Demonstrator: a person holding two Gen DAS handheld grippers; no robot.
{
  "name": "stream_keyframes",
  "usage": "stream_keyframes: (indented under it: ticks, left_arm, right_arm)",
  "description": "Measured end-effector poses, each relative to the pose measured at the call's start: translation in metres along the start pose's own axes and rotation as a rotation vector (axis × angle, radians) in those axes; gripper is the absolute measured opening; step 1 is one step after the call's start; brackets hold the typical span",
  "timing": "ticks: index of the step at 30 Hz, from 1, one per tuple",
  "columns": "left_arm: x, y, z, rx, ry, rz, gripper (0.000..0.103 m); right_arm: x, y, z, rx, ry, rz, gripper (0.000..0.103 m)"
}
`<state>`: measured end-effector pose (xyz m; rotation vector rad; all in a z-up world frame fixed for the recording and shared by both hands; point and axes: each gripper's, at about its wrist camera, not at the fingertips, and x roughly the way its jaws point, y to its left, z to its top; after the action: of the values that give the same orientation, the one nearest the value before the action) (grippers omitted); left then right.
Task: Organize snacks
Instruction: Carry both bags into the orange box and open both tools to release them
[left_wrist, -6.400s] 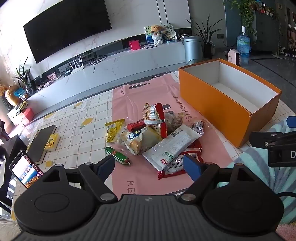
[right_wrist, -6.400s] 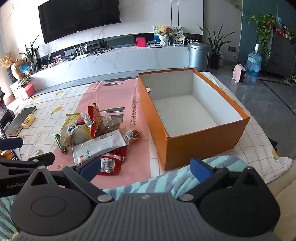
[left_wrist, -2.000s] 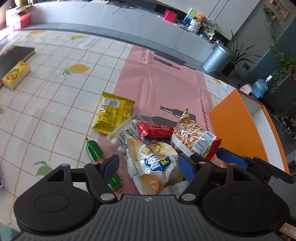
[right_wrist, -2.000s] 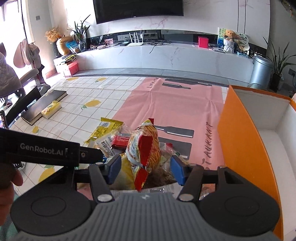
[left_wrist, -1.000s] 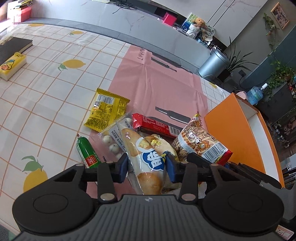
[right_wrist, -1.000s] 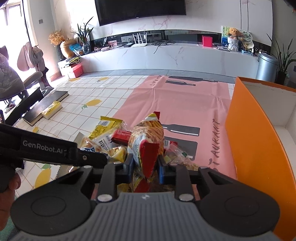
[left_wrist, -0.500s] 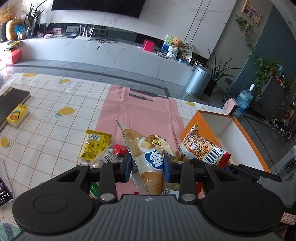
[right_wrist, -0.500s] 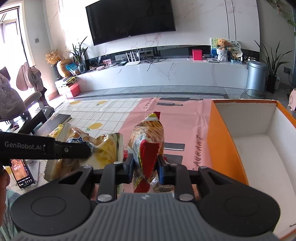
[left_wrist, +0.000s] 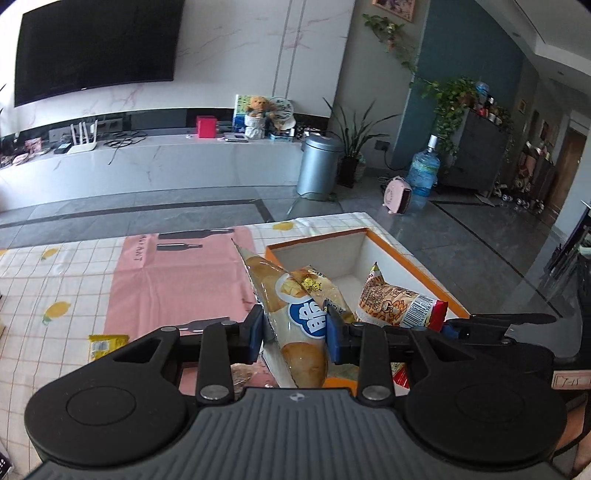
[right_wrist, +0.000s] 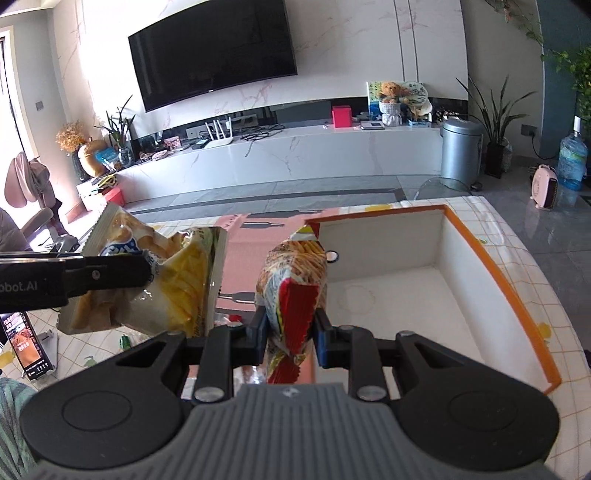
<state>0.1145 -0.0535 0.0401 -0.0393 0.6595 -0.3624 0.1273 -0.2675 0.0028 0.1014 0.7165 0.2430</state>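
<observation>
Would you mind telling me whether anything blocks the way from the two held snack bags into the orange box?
Nothing visible does. The orange box is open-topped with a bare white floor; the noodle snack bag and chip bag hang by its near-left rim.

Bright left-side daylight, sharp, fisheye-warped edges.

We can read "obot.AI" in white letters on the black side of the left gripper (right_wrist: 110, 275), cut off at the frame edge. The pink mat (left_wrist: 177, 273) shows "ANT".
</observation>
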Motion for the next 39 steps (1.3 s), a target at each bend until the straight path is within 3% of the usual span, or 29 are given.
stream_keyframes:
  ticks: [9,18,30,36,39]
  left_arm:
    - [0.057,-0.054,0.008,0.153,0.080,-0.070,0.037]
    - [0.124,-0.083,-0.011,0.269,0.263,-0.081,0.037]
    - [0.164,-0.104,-0.028,0.420,0.460,-0.079,0.038]
    - [0.166,-0.113,-0.034,0.479,0.497,-0.058,0.043]
    - [0.159,-0.114,-0.036,0.486,0.468,-0.030,0.053]
  right_arm:
    - [0.018,-0.082,0.010,0.123,0.209,0.009,0.022]
    - [0.061,-0.121,0.005,0.161,0.395,0.024,0.022]
    - [0.090,-0.135,-0.002,0.135,0.509,0.065,0.026]
    - [0.090,-0.131,0.000,0.086,0.532,0.040,0.028]
    - [0.088,-0.129,0.001,0.055,0.533,0.016,0.032]
